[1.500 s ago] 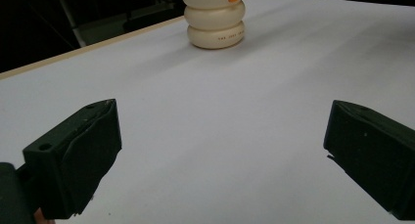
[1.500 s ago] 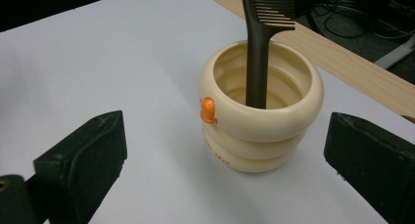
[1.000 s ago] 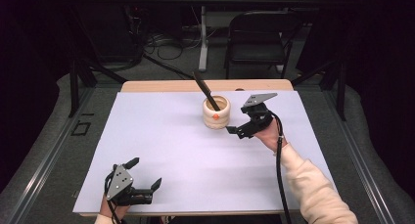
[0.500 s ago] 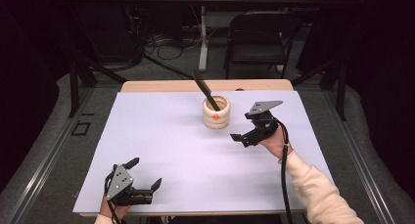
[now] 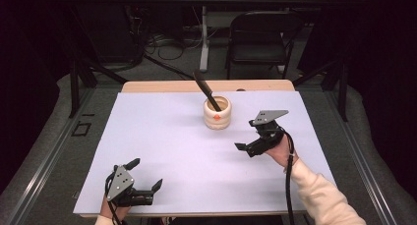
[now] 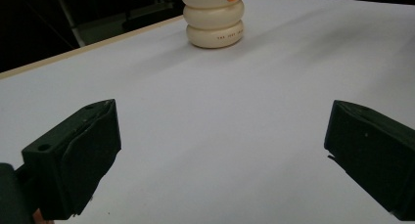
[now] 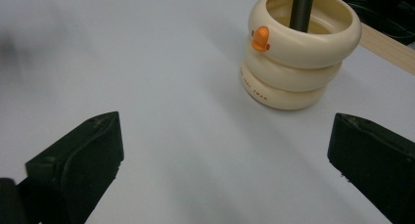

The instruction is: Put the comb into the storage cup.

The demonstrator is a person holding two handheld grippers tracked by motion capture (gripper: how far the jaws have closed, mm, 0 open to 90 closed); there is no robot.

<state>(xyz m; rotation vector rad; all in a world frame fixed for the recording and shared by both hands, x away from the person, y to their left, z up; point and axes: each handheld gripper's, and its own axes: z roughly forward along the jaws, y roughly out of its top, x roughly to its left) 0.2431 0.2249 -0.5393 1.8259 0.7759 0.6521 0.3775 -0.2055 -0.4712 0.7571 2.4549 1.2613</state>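
Observation:
A cream holder made of stacked rings, with a small orange beak, stands on the white table cover toward the far middle. A black tool handle leans out of it to the far left. My right gripper hovers open and empty just near-right of the holder, pointing left. In the right gripper view the holder lies ahead to the right of the open gripper, apart from both jaws. My left gripper rests open and empty near the front edge; the holder shows far ahead of it.
The white cover spans most of the table, with a bare wooden strip along the far edge. A folding chair and cables on the floor lie beyond the table. A cable trails from the right gripper along the sleeve.
My right gripper has drawn back from beside the holder toward the person and slightly right. The left gripper has stayed where it was.

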